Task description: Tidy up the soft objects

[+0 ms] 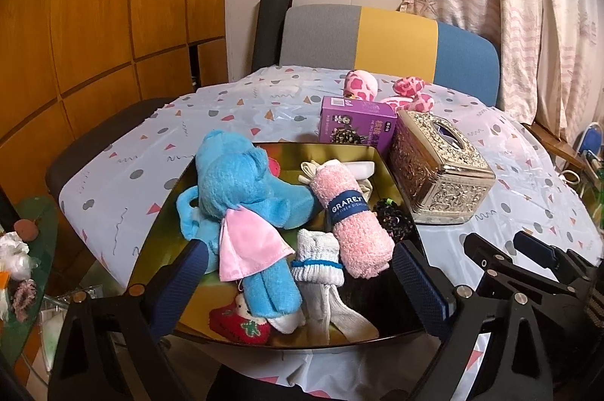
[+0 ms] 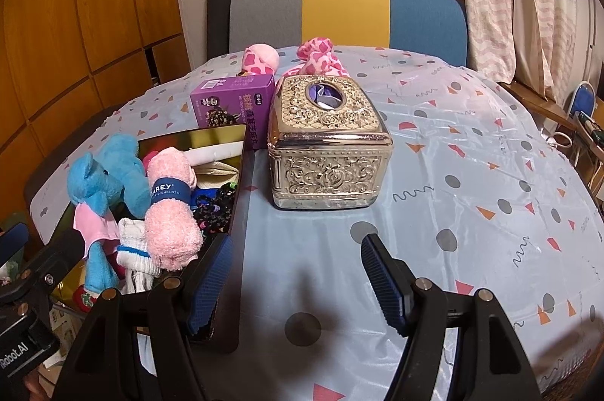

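Left wrist view: left gripper (image 1: pixel 298 282) held wide open, nothing clamped; white socks (image 1: pixel 321 261) and blue plush (image 1: pixel 241 189) seen between jaws, inside gold tray (image 1: pixel 162 212). Pink rolled cloth (image 1: pixel 355 219) laid beside socks. Right gripper (image 2: pixel 298 284) held open over bare tablecloth (image 2: pixel 472 174), tray at its left finger. Gold tissue box (image 2: pixel 328 144) farther ahead; pink spotted plush (image 2: pixel 319 55) behind it, outside tray.

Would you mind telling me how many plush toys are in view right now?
2: the blue plush elephant lies in the gold tray, and the pink spotted plush lies on the table behind the purple box. Others may be hidden.
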### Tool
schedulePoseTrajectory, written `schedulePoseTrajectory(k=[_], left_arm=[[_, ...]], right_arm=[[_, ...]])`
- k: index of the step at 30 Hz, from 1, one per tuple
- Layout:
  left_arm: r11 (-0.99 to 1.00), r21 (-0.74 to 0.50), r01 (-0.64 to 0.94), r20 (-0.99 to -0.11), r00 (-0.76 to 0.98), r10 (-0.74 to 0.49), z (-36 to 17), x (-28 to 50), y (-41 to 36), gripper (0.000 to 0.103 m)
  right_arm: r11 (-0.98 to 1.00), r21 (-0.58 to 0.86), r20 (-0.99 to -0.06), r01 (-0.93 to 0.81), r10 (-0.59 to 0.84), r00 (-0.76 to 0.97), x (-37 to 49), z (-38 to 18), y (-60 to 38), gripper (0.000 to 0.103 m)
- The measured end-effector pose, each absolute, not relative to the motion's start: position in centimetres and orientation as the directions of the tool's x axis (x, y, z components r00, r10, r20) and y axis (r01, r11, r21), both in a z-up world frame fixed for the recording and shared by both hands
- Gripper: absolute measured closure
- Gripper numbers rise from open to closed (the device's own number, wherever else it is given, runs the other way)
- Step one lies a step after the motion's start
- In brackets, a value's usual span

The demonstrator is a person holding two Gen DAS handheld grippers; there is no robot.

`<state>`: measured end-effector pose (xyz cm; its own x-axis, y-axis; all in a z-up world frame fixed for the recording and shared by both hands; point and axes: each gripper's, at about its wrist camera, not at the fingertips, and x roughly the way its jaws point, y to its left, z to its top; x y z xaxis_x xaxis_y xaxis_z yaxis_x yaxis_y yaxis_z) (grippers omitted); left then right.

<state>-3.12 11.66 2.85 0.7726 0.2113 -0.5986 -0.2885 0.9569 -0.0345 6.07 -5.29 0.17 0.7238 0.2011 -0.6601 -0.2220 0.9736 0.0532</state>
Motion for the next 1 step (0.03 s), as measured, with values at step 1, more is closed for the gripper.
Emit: schedulePoseTrajectory(k=[1], left_arm=[[0.959, -0.039, -0.281, -0.604, 0.772, 0.201, 2.82, -3.01, 11.69, 0.000]], right_arm=[[0.974, 0.056, -0.662, -0.221, 0.202, 0.722, 6.19, 0.10, -5.39, 0.032]])
